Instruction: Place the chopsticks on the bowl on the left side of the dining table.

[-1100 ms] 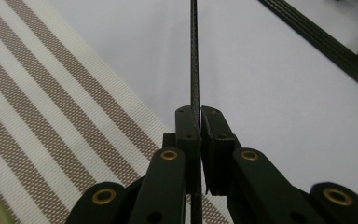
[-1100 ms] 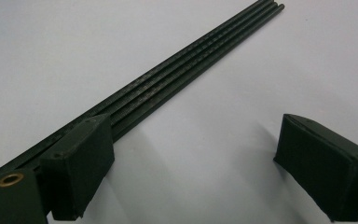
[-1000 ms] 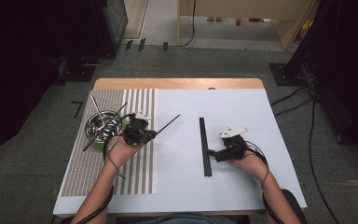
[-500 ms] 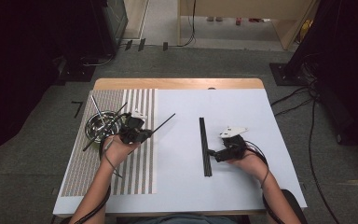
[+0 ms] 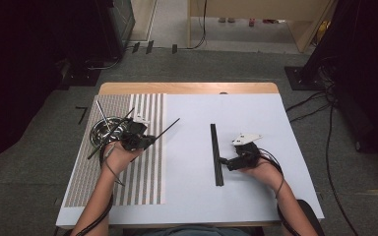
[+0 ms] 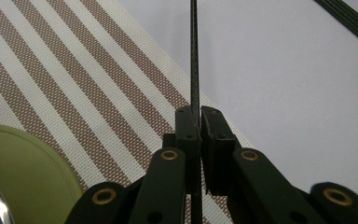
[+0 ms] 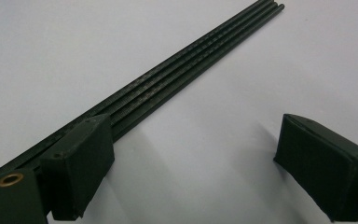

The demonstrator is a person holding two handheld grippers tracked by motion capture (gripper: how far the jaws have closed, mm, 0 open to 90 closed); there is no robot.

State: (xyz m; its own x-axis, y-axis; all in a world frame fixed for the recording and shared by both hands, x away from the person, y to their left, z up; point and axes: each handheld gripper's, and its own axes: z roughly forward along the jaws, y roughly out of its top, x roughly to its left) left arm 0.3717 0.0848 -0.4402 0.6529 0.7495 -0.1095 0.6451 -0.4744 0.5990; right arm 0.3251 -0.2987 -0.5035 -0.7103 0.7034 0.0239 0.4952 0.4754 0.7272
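bowl: metal bowl on striped mat, 2 thin rods sticking out
left tool: clamped on 1 black rod, pointing up-right
right tool: jaws apart, beside rod bundle lying lengthwise on white surface

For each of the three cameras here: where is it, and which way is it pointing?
High view: above the person's side, facing forward and down on the table; both forearms and grippers enter from below.
Left gripper view: on the left gripper, looking along a clamped thin rod.
Right gripper view: on the right gripper, open.
Shared: rod bundle.
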